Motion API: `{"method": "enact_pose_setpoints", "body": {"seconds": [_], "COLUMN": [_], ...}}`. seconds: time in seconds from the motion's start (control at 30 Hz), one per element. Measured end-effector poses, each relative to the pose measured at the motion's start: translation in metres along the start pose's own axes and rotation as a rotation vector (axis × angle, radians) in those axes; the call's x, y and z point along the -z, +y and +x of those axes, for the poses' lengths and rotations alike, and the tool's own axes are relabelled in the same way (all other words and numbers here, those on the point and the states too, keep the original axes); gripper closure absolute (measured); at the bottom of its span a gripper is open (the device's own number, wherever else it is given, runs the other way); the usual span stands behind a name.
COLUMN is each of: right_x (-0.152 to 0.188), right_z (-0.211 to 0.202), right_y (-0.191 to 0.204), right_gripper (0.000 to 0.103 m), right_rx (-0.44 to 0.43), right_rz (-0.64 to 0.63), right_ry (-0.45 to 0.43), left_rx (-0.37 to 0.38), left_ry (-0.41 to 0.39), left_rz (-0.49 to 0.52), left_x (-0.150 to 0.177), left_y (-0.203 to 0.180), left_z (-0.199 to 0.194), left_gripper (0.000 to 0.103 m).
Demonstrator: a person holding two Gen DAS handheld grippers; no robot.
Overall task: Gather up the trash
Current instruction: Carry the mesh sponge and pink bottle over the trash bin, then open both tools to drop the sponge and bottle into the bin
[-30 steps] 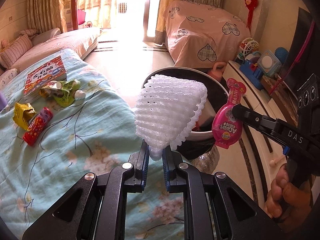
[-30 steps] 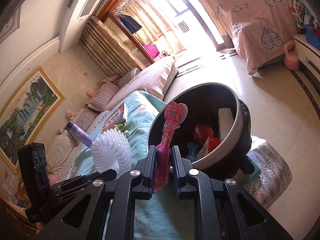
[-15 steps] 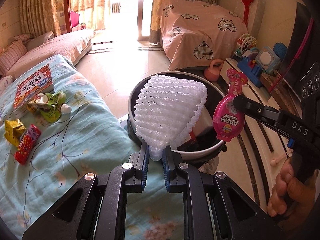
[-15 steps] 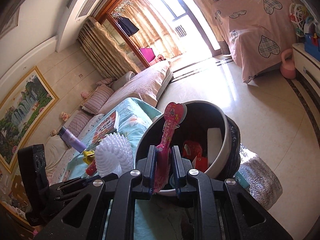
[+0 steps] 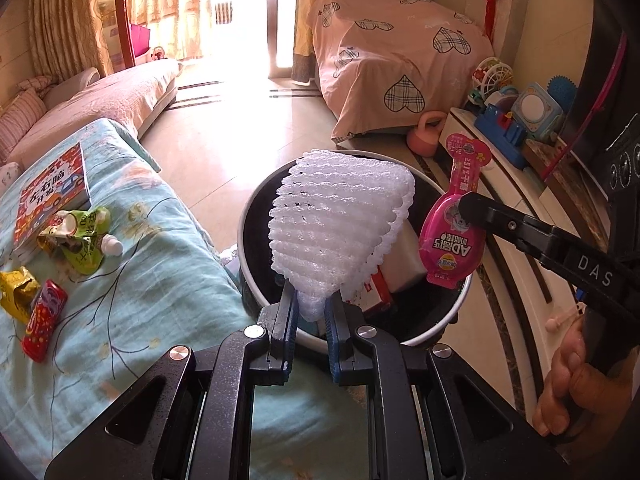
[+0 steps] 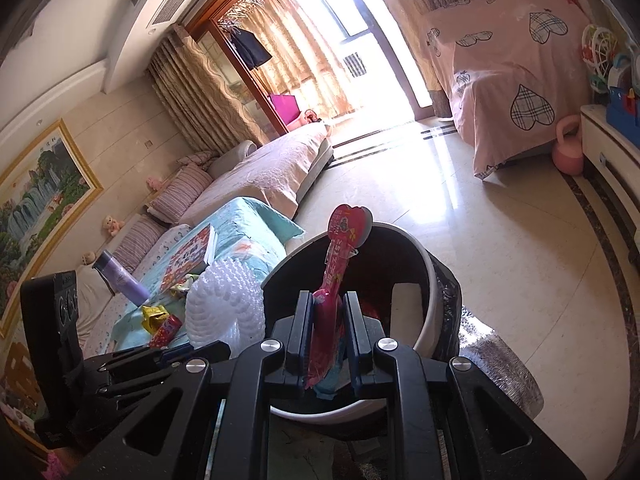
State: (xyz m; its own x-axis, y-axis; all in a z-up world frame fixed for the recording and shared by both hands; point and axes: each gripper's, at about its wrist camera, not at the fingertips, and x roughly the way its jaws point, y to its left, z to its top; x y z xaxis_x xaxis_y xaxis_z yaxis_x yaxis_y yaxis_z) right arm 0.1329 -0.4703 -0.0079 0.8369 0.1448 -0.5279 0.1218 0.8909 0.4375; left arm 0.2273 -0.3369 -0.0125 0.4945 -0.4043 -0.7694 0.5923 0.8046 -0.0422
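My left gripper [image 5: 311, 307] is shut on the narrow end of a white foam fruit net [image 5: 340, 232], held above the near rim of the round white-rimmed trash bin [image 5: 256, 300]. My right gripper [image 6: 328, 304] is shut on a pink drink pouch [image 6: 338, 264], upright over the bin [image 6: 424, 332]; the left wrist view shows that pouch [image 5: 452, 248] at the bin's right side. Inside the bin lie a white block [image 6: 404, 308] and red packaging. A green pouch [image 5: 82, 240], a yellow wrapper [image 5: 16, 298] and a red wrapper [image 5: 44, 324] lie on the blue floral cloth [image 5: 140, 280].
A picture book [image 5: 52, 192] lies on the cloth, with a purple bottle [image 6: 120, 280] further back. A sofa [image 5: 112, 96] stands behind, a pink heart-print cover [image 5: 400, 64] across the tiled floor, and a toy shelf [image 5: 516, 128] at right. A crumpled silver bag [image 6: 500, 368] lies beside the bin.
Both grippers have moved over toward the bin with their loads; the foam net now hangs over the bin's opening, and the cloth with its wrappers has slid left in the left wrist view.
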Motion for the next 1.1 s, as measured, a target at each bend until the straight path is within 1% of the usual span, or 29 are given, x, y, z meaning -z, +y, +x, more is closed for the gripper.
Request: {"method": "enact_pose_setpoints", "body": {"seconds": [0.37,0.43,0.47,0.5,0.53,0.57,0.6,0.63,0.7,0.73,0.77,0.8,0.83,0.87,0.9,0.97,1.03,1.1], "right_x": [-0.001,-0.003,-0.003,-0.004,-0.005,-0.005,-0.005,-0.004,-0.002,-0.001,0.0,0.001,0.002,0.003,0.005,0.008,0.011,0.014], "right_z": [0.018,0.021,0.022,0.023,0.025,0.026,0.027,0.027,0.026,0.024,0.022,0.021,0.019,0.017,0.014,0.009,0.007,0.007], "right_y": [-0.004,-0.005,-0.007,-0.01,-0.012,-0.013,-0.015,-0.017,-0.019,-0.02,-0.019,-0.019,-0.018,-0.016,-0.013,-0.006,0.003,0.011], "right_gripper": [0.088,0.088,0.087,0.084,0.083,0.083,0.079,0.076,0.065,0.063,0.058,0.052,0.048,0.036,0.023,0.014,0.013,0.009], "right_rx": [0.025,0.026,0.028,0.025,0.018,0.013,0.009,0.006,0.003,-0.001,-0.005,-0.008,-0.011,-0.015,-0.023,-0.034,-0.046,-0.061], "right_rz": [-0.021,-0.019,-0.012,-0.004,0.006,0.016,0.028,0.038,0.054,0.058,0.061,0.062,0.062,0.061,0.061,0.06,0.056,0.054], "right_ry": [0.045,0.05,0.052,0.058,0.066,0.07,0.075,0.08,0.078,0.076,0.073,0.069,0.063,0.056,0.047,0.029,0.029,0.035], "left_rx": [-0.007,-0.004,-0.003,-0.003,-0.003,-0.002,-0.006,-0.008,-0.006,-0.005,-0.006,-0.005,-0.004,-0.002,-0.006,-0.014,-0.03,-0.043], "left_ry": [0.047,0.053,0.057,0.059,0.058,0.05,0.04,0.034,0.027,0.024,0.022,0.02,0.019,0.018,0.019,0.016,0.004,-0.004], "left_rz": [-0.002,-0.004,-0.004,-0.005,-0.009,-0.011,-0.013,-0.015,-0.027,-0.035,-0.045,-0.059,-0.074,-0.085,-0.102,-0.13,-0.163,-0.195], "left_x": [-0.004,-0.005,-0.006,-0.006,-0.006,-0.006,-0.004,-0.003,0.001,0.004,0.008,0.013,0.018,0.022,0.029,0.038,0.049,0.058], "left_y": [0.0,0.0,0.0,0.0,0.0,0.001,0.001,0.002,0.006,0.009,0.012,0.016,0.021,0.024,0.03,0.039,0.052,0.066], "left_z": [0.022,0.024,0.024,0.025,0.024,0.023,0.02,0.018,0.014,0.011,0.009,0.006,0.003,0.001,-0.003,-0.009,-0.019,-0.027], "left_gripper": [0.09,0.087,0.08,0.066,0.057,0.043,0.039,0.039,0.038,0.038,0.038,0.038,0.038,0.038,0.038,0.038,0.038,0.038]}}
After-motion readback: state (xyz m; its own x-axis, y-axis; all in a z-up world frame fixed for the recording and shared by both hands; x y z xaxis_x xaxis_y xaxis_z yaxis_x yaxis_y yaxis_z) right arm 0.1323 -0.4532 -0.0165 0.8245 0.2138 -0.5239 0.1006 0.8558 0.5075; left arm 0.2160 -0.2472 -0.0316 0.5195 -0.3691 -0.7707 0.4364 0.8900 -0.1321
